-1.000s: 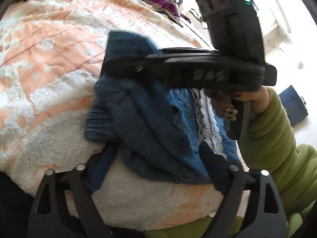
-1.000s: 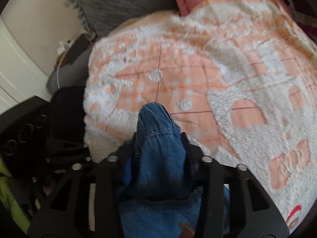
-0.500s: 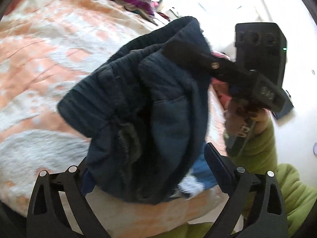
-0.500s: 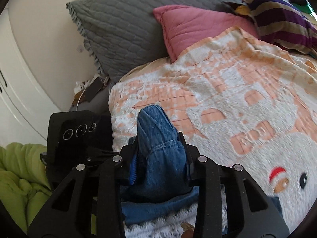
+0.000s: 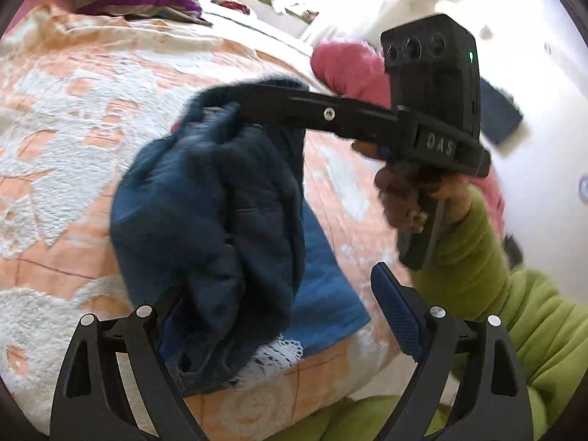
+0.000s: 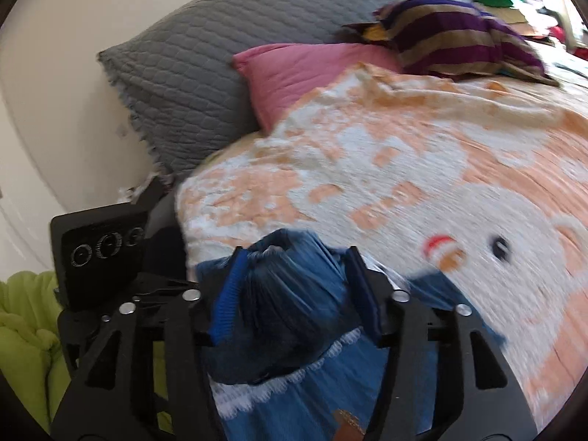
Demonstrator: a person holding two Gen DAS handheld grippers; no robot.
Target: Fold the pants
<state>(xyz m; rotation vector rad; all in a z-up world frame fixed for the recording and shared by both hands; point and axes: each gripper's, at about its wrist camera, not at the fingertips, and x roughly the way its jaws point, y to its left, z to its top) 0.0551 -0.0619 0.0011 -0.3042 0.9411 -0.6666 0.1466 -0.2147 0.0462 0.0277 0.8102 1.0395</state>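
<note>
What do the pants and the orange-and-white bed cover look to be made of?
Pants: most likely denim, matte blue, with visible stitched seams and a white lace-like trim at one edge; the fabric bunches in thick, stiff folds.
Bed cover: apparently a plush, fleecy textile, judging by the fuzzy, tufted white areas standing out from the flatter orange pattern. Motion blur leaves the exact weave unclear.

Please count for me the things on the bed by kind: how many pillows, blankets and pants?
Pillows: 3, the grey pillow, the pink pillow and the striped pillow
Blankets: 1, the orange and white blanket
Pants: 1, the blue jeans, lifted off the blanket
Total: 5
</note>
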